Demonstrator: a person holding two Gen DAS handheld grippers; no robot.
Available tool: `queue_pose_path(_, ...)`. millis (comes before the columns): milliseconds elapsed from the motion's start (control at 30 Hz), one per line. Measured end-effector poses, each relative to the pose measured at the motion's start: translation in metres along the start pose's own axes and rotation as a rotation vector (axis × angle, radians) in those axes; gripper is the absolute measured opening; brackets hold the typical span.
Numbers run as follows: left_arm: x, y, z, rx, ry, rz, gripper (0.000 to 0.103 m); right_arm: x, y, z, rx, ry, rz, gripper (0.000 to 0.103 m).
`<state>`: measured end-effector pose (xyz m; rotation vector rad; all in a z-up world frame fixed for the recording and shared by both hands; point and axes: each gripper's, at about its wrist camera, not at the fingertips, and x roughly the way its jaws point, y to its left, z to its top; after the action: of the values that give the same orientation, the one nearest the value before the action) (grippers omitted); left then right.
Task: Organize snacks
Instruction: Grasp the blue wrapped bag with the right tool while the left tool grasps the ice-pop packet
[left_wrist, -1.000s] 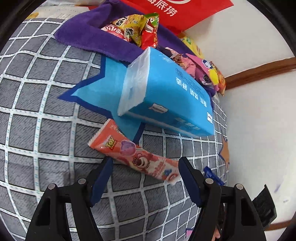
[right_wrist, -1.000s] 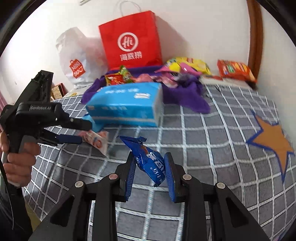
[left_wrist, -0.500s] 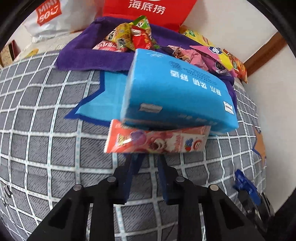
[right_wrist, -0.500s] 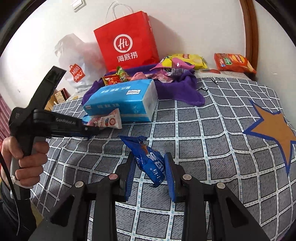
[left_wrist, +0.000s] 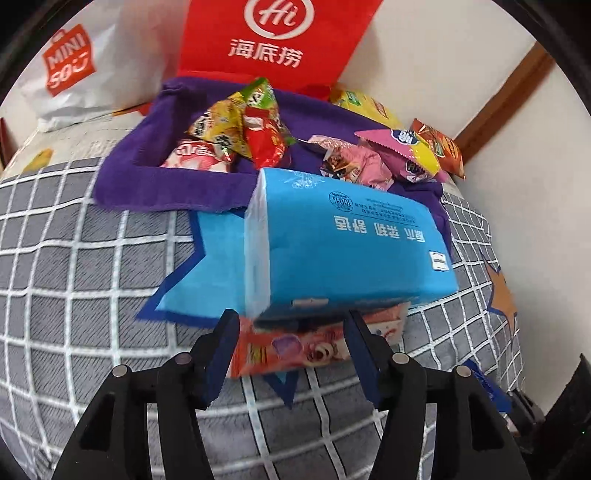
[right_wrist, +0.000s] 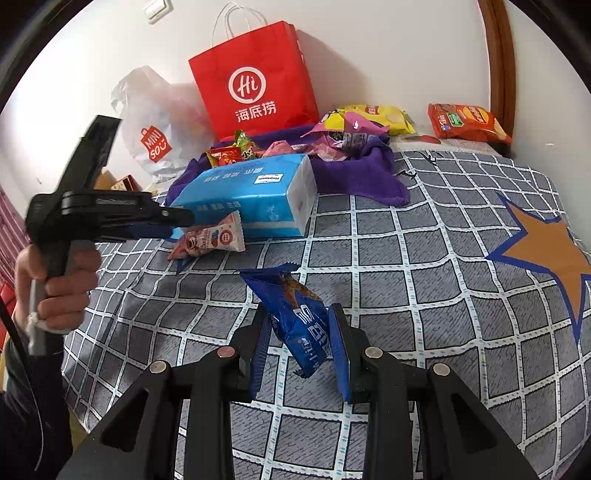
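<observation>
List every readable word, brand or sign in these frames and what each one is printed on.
"Hi" and "海底捞": red paper bag.
"MINISO": white plastic bag.
"100%": round stamp on the blue tissue pack; its large upside-down characters and fine print are unclear.
Text on the blue snack packet, pink wrapper and other snacks: unreadable.

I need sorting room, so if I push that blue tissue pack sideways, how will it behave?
The blue tissue pack looks soft-wrapped, so it would probably dent rather than crack. Its flat, boxy sides suggest sliding, not rolling. The pink snack packet resting against it would likely shift too.
</observation>
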<state>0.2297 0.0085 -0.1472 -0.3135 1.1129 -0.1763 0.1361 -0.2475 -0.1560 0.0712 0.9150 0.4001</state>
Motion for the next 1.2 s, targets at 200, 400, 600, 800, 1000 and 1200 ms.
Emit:
queue_pose_path(200, 0.008, -0.009, -0.012, 0.061, 0.04, -0.063, 0.056, 0.001, -0.002, -0.001, 0.016, 0.003, 0.002, 0.031)
queue_pose_path(400, 0.002, -0.032, -0.035, 0.181, 0.114, -0.113, 0.055, 0.003, -0.003, 0.0, 0.015, 0.004, 0.002, 0.031)
queue_pose_path(600, -0.008, -0.057, -0.025, 0.263, 0.01, -0.067, 0.055, 0.003, -0.004, 0.002, 0.021, 0.012, 0.001, 0.031)
queue_pose_path(800, 0.018, -0.083, -0.023, 0.398, 0.041, -0.02, 0.056, 0.0, -0.006, -0.001, 0.033, 0.009, -0.002, 0.031)
queue_pose_path(1000, 0.026, -0.081, -0.038, 0.414, 0.059, 0.006, 0.045, -0.009, -0.01, -0.005, 0.035, 0.006, -0.018, 0.031)
queue_pose_path(1200, 0.006, -0.063, -0.057, 0.373, 0.059, 0.006, 0.018, -0.004, -0.003, -0.002, 0.028, 0.007, -0.021, 0.027)
